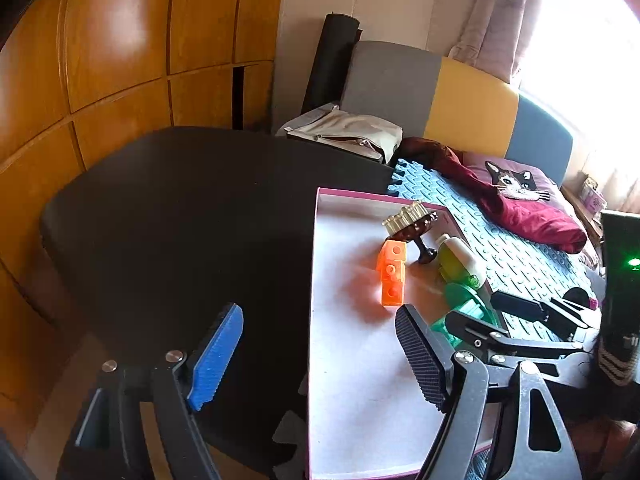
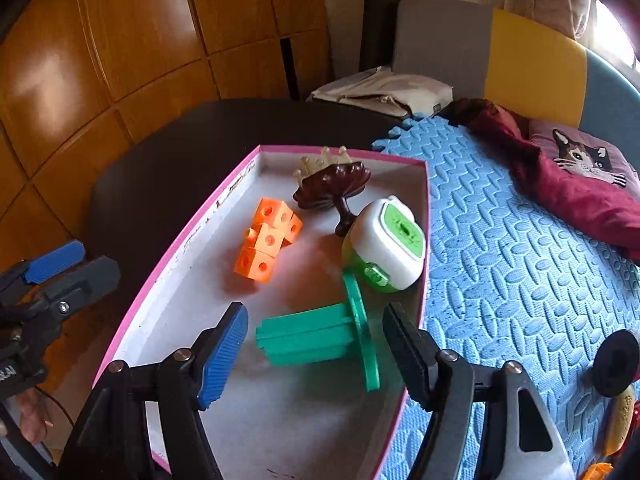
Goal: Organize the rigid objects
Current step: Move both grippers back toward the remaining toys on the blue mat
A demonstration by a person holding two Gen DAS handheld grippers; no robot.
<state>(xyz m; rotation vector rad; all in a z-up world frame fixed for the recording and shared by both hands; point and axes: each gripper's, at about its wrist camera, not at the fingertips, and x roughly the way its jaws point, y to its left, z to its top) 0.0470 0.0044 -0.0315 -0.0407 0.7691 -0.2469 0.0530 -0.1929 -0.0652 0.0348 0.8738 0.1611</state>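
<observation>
a: what carries it all?
b: a dark bench [image 2: 168,148], with a blue foam mat [image 2: 500,248] beside it.
a: and on them?
b: a pink-rimmed box [image 2: 427,216] straddles both. a red cloth [image 2: 568,196] and a cat cushion [image 2: 584,156] lie on the mat.

The pink-rimmed box [image 1: 316,264] is viewed by the left wrist camera from its near left, aimed toward 1 o'clock. It [image 2: 192,236] is looked down on closely by the right wrist camera, facing 12 o'clock. The box interior is shared by both views.
</observation>
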